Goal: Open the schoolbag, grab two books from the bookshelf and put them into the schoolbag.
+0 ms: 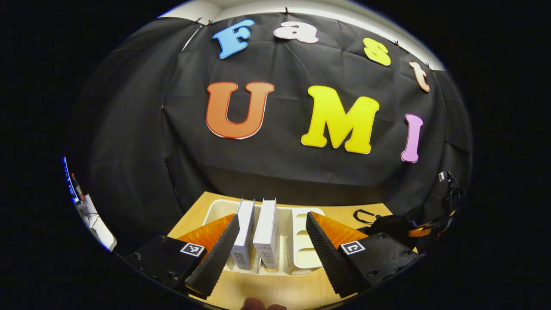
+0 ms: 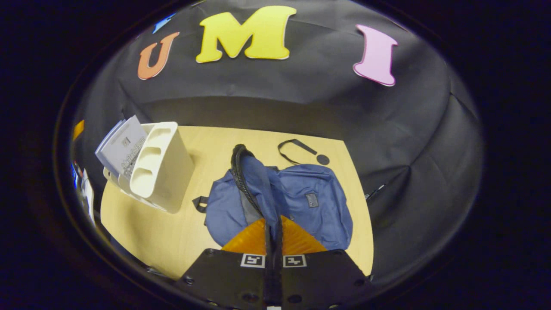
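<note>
In the left gripper view two white books (image 1: 243,234) (image 1: 267,232) stand upright side by side in a cream bookshelf rack (image 1: 303,245). My left gripper (image 1: 271,221) is open, its fingers spread on either side of the two books without touching them. In the right gripper view the blue schoolbag (image 2: 310,202) lies on the wooden table (image 2: 172,232). My right gripper (image 2: 273,234) is shut on a raised fold of the bag's zipper edge (image 2: 254,185), pulling it up. To the left stands the bookshelf rack (image 2: 161,168) with the books (image 2: 122,146) leaning in it.
A loose black strap (image 2: 301,150) lies on the table behind the bag. In the left gripper view a dark bag shape (image 1: 387,226) sits at the table's right end. The booth's black cloth wall closes the back. The table's front edge is near the rack.
</note>
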A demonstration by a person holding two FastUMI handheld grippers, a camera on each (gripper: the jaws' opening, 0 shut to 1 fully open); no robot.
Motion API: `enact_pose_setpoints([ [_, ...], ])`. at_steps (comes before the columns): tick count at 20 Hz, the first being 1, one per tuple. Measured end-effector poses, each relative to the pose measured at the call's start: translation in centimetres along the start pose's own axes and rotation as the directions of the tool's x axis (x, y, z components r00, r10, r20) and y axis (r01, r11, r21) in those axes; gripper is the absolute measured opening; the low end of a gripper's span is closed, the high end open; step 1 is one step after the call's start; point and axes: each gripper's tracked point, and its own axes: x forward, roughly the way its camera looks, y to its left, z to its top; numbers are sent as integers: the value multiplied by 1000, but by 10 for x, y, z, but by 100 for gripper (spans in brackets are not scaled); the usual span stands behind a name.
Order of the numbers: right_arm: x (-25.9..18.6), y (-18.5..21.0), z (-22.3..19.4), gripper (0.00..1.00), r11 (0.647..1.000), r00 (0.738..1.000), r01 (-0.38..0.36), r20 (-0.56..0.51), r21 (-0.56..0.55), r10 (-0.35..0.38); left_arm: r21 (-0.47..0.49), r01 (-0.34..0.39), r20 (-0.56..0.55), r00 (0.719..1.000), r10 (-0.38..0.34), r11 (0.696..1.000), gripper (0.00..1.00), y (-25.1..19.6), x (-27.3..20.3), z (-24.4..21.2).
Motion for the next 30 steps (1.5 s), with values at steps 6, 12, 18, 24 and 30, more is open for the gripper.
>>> enact_pose_setpoints([
  [6, 1, -34, -4, 0, 996, 1000, -6, 13, 92, 5, 17, 77, -305, 950, -68, 997, 96, -10, 47, -34],
  [12, -4, -57, -7, 0, 991, 1000, -7, 20, 133, 4, 101, 112, -469, 882, -52, 989, 96, 3, 91, -46],
  [18, -9, -64, -12, 0, 988, 1000, -17, 20, 155, 14, 169, 131, -568, 823, -12, 977, 93, 12, 121, -56],
  [24, -11, -67, -16, 0, 983, 1000, -23, 19, 182, 20, 183, 148, -653, 758, 8, 972, 93, 11, 134, -72],
  [30, -10, -63, -17, 0, 982, 999, -33, 12, 185, 32, 118, 138, -774, 633, 5, 983, 93, 12, 139, -106],
])
